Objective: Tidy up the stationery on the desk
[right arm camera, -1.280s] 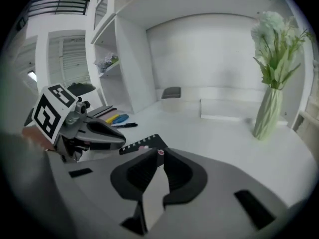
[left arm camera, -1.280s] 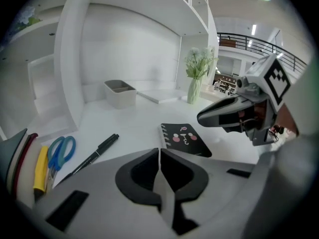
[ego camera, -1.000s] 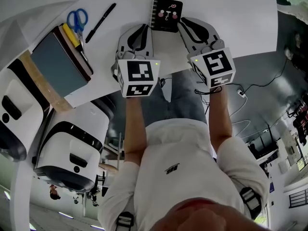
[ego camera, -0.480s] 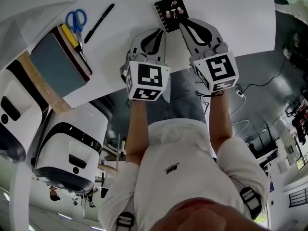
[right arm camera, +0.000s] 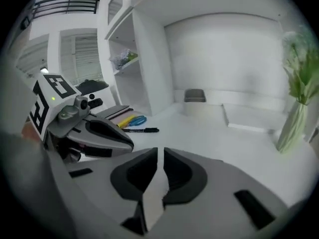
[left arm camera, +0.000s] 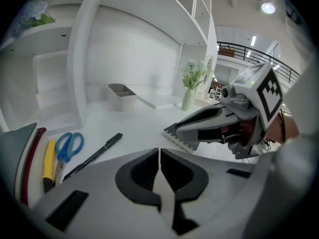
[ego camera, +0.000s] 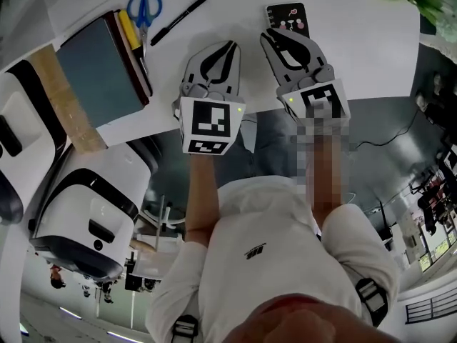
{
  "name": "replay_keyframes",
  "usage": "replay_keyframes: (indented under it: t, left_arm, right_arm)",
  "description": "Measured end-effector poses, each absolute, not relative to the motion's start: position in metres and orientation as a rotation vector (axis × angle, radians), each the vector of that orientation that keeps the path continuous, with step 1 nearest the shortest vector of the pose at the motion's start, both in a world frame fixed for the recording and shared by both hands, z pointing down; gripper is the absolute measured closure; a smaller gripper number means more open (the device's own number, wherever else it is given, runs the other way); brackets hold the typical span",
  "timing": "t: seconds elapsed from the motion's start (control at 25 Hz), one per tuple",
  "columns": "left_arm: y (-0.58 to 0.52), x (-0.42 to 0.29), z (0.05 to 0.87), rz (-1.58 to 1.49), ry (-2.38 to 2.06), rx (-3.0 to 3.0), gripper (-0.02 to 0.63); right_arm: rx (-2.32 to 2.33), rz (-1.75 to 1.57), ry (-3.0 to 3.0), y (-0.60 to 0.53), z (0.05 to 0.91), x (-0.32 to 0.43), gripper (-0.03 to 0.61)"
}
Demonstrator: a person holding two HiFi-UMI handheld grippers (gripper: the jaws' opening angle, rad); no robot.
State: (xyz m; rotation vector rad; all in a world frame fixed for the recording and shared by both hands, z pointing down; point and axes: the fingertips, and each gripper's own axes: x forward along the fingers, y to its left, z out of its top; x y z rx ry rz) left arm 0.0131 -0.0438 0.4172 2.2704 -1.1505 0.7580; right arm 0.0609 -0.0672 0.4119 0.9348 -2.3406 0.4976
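A small black spiral notebook [ego camera: 287, 18] lies on the white desk [ego camera: 357, 41] just beyond my right gripper [ego camera: 265, 34]. That gripper is shut, its tips over the notebook's near edge [left arm camera: 180, 141]; nothing shows between its jaws in the right gripper view [right arm camera: 160, 151]. My left gripper [ego camera: 230, 44] is shut and empty beside it, off the notebook. A black pen [ego camera: 180, 20], blue scissors [ego camera: 143, 9] and a yellow marker [ego camera: 128, 31] lie to the left, next to a grey-blue book [ego camera: 100, 70].
A white shelf unit rises behind the desk, with a grey tray [left arm camera: 122, 91] and a glass vase of flowers [right arm camera: 294, 118] at the back. A flat white pad [right arm camera: 246, 118] lies near the vase. A white and black machine [ego camera: 93, 213] stands below the desk's left edge.
The notebook has turned and slid from between the two grippers to just ahead of the right one. Both grippers have swung to point more to the right.
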Motion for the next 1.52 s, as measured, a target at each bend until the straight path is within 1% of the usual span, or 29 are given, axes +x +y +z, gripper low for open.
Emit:
replay_keyframes:
  t: [0.32,0.64,1.24,1.4,1.52]
  left_arm:
    - [-0.045,-0.041,0.415,0.713,-1.281,2.189,0.614]
    - [-0.045,-0.081,0.421,0.692,-1.375,2.093,0.614]
    - [-0.045,-0.1,0.427,0.666,-1.417,2.038,0.614]
    - [-0.045,-0.099,0.428,0.676,-1.417,2.036,0.614]
    - [-0.044,-0.099,0.429,0.68,-1.418,2.033,0.614]
  right_arm:
    - [0.765,0.323,-2.402,-0.087,0.407,-0.009,0.551]
    - [0.579,0.145,-2.41,-0.098,0.415,-0.067,0.517]
    - [0.309,-0.068,-2.294,-0.102,0.449,-0.097,0.427]
    - [0.262,-0.039,-2.28,-0.102,0.455,-0.099,0.429]
    - [0.267,-0.023,-2.259,-0.1,0.455,-0.096,0.45]
